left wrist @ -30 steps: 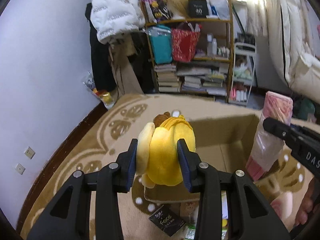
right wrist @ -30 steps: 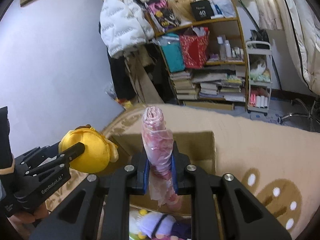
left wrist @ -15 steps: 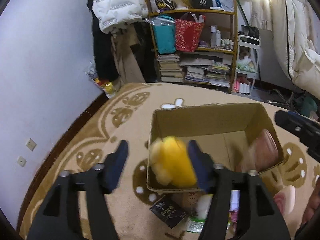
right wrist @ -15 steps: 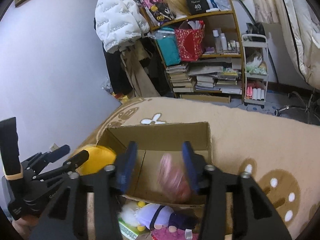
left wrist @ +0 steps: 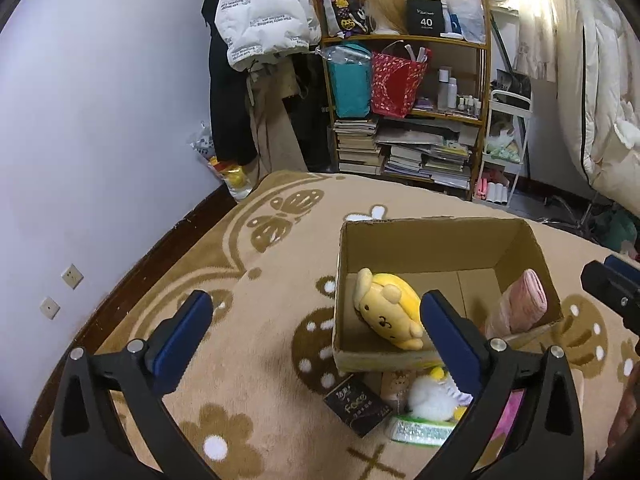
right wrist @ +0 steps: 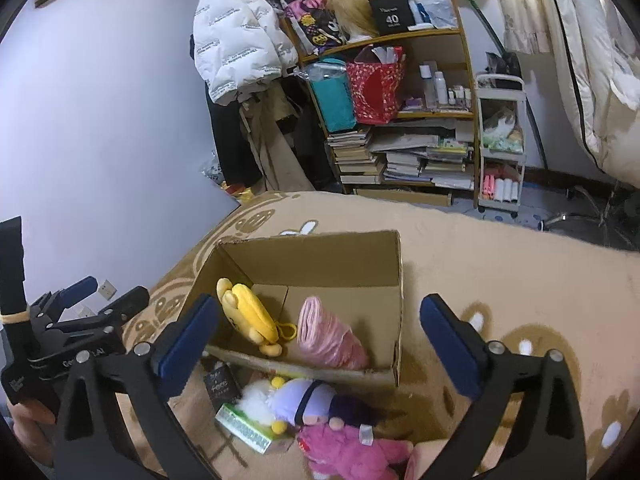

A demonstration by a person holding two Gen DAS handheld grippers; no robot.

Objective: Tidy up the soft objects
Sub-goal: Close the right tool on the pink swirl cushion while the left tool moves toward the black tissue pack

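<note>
You see 2 soft items in the cardboard box [right wrist: 394, 312]: yellow plush dog [right wrist: 250, 314] lying at left, pink wrapped roll [right wrist: 330, 338] leaning right.

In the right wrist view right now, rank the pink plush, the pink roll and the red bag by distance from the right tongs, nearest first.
1. pink plush, on the rug under the open right tongs, outside the cardboard box.
2. pink roll, inside the box, right part.
3. red bag, across the room on the shelf.

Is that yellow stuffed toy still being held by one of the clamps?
No, the yellow plush lies inside the cardboard box, and the left gripper has its jaws spread wide around nothing.
</note>
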